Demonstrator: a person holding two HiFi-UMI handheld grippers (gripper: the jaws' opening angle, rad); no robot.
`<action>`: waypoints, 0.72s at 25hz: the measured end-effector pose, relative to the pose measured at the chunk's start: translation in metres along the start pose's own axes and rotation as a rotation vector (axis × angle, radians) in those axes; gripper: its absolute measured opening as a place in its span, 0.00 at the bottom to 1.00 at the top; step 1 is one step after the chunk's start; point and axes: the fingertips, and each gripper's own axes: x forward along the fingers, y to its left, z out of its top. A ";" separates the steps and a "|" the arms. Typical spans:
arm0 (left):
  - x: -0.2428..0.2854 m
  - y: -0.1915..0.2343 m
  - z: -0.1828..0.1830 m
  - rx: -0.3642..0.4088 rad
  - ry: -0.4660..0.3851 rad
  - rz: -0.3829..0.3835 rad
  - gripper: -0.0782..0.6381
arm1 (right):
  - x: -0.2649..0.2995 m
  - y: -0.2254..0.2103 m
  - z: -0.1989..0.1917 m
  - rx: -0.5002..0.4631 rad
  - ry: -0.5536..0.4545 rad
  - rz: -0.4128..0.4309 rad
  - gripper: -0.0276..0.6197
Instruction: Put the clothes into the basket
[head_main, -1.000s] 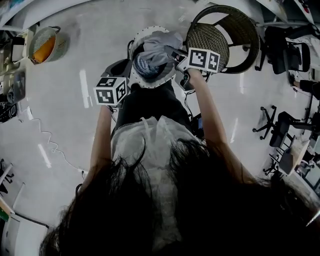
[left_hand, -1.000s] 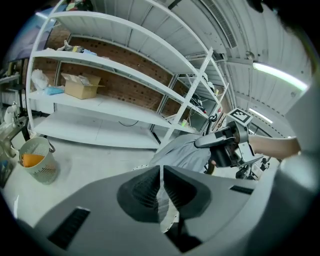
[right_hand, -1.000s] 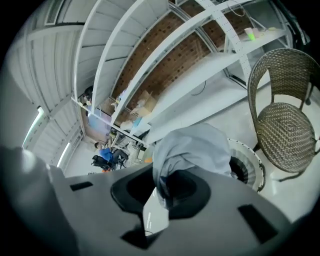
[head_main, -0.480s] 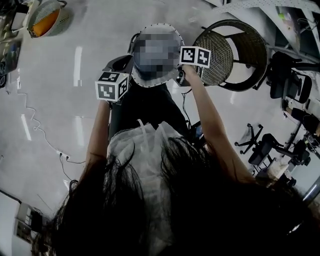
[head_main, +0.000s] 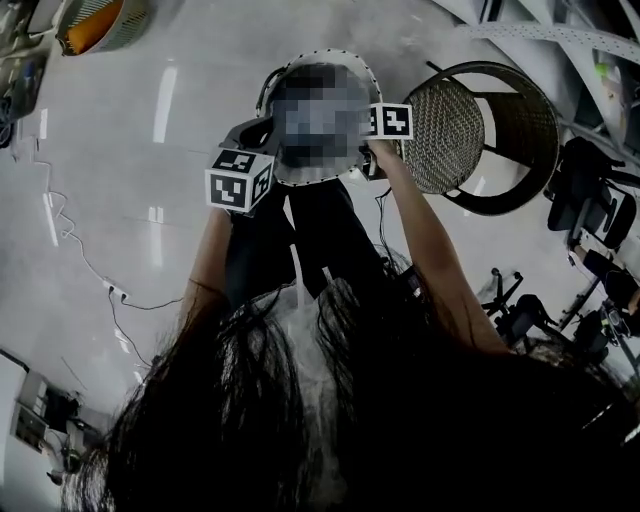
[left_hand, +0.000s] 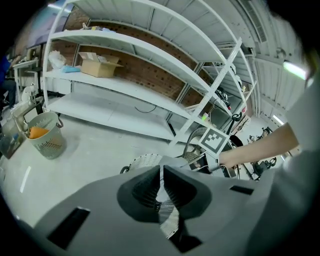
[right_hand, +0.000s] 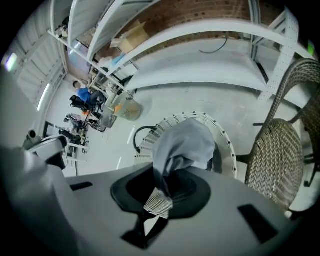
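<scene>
**A:** Where is the grey garment (right_hand: 185, 142)?

**B:** Bunched over the mouth of the white basket (right_hand: 170, 120). Seen from the right gripper view, its bulk lies inside the ring of the rim. I cannot tell whether it touches the bottom of the basket.

**A:** What has hold of it?

**B:** The right tool (right_hand: 162, 180), for certain. Its jaws are pinched almost fully together on a fold, and the cloth runs up out of them and spreads over the basket.

**A:** And the left tool (left_hand: 161, 172)?

**B:** Its jaws are also nearly together. A thin pale strip of cloth sits in the slit between them, and the grey fabric shows just past the tips, so it looks clamped on an edge of the same garment.

**A:** How do the tools stand to the basket?

**B:** In the head view they flank it, the left one at the basket's left rim and the right one at its right rim. Both point down toward it.

**A:** What else is near the basket?

**B:** A wicker chair (right_hand: 275, 160) stands just beside it on the right. Well away on the left there is a small slatted bin (left_hand: 46, 135) with something orange inside. Beyond the basket rise white shelves (left_hand: 125, 85), with a cardboard box (left_hand: 100, 65) on one of them.
</scene>
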 end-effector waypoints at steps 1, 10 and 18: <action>0.006 0.001 -0.002 -0.001 0.007 0.002 0.16 | 0.007 -0.007 -0.001 -0.022 0.015 -0.013 0.14; 0.047 0.010 -0.028 -0.006 0.079 0.021 0.16 | 0.059 -0.059 -0.009 -0.157 0.099 -0.103 0.14; 0.073 0.009 -0.050 0.024 0.160 0.006 0.16 | 0.103 -0.107 -0.024 -0.181 0.139 -0.182 0.15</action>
